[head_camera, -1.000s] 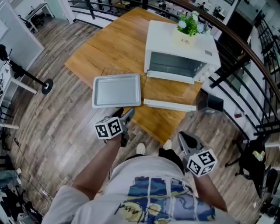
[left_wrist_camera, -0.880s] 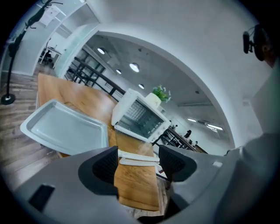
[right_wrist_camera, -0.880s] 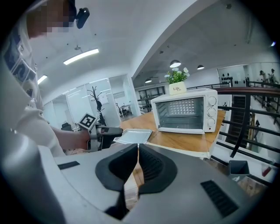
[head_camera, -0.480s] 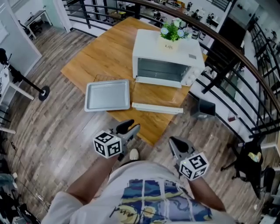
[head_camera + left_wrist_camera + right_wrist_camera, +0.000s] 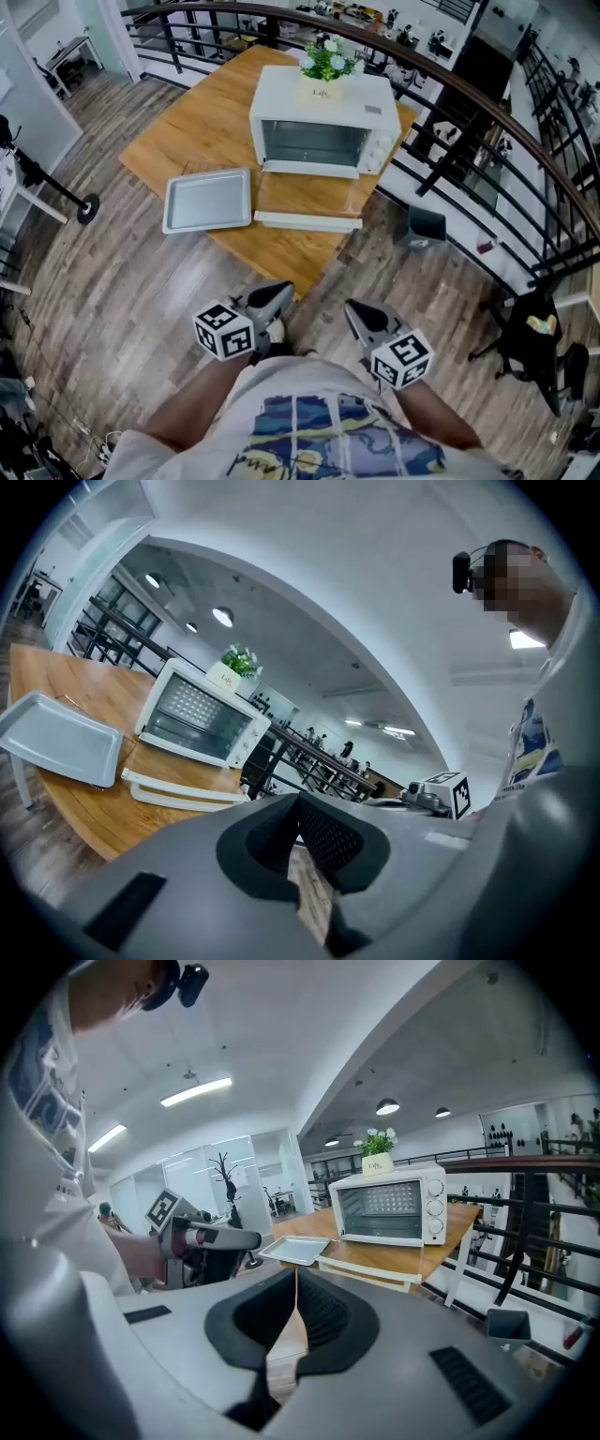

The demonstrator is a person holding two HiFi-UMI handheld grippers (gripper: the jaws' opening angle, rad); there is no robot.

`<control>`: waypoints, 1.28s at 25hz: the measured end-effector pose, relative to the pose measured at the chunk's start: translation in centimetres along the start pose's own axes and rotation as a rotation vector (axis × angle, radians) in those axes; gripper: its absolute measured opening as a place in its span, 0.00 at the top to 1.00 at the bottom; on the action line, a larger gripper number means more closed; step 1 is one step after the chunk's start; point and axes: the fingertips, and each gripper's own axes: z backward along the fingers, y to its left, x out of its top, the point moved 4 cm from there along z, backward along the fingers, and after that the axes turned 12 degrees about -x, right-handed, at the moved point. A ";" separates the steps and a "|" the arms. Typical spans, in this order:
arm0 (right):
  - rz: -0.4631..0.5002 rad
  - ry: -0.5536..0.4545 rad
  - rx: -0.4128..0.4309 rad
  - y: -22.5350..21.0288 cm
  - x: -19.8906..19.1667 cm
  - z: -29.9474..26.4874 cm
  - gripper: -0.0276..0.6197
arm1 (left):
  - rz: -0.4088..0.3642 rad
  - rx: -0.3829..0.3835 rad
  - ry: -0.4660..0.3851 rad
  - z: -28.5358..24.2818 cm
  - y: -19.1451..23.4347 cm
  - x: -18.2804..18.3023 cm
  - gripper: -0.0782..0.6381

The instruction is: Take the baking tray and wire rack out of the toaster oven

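Observation:
The grey baking tray (image 5: 208, 200) lies flat on the wooden table (image 5: 206, 122), left of the white toaster oven (image 5: 319, 103). The oven's door (image 5: 307, 220) hangs open toward me. Its inside is dark and I cannot make out a wire rack. My left gripper (image 5: 279, 291) and right gripper (image 5: 352, 309) hover over the floor near my body, well short of the table. Both are shut with nothing between the jaws. The left gripper (image 5: 299, 803) view shows the tray (image 5: 61, 742) and the oven (image 5: 197, 719). The right gripper (image 5: 296, 1281) view shows the tray (image 5: 295, 1249) and the oven (image 5: 389, 1206).
A potted plant (image 5: 326, 61) stands on top of the oven. A black railing (image 5: 469, 94) curves behind and to the right of the table. A small dark bin (image 5: 424, 225) sits on the floor by the table's right corner. A stand with a round base (image 5: 84, 208) is at left.
I have backed away from the table, so the tray and oven look farther off. Both grippers drew back toward my body. The left jaws went from open to shut.

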 end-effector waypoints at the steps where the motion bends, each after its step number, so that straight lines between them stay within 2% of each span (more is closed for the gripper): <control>1: -0.004 -0.002 0.007 0.2 -0.4 0.6 0.95 | -0.001 0.000 0.005 0.0 -0.6 -0.6 0.89; 12: -0.019 0.003 0.008 0.8 -4.6 6.9 0.95 | 0.005 0.017 0.034 -0.1 -5.9 -6.0 0.89; 23: 0.005 -0.001 0.011 2.0 -5.5 9.6 0.95 | 0.017 0.035 0.040 0.5 -7.7 -8.2 0.89; 32: 0.004 0.001 0.032 3.0 -5.8 9.4 0.96 | 0.015 0.067 0.049 1.8 -8.2 -8.4 0.89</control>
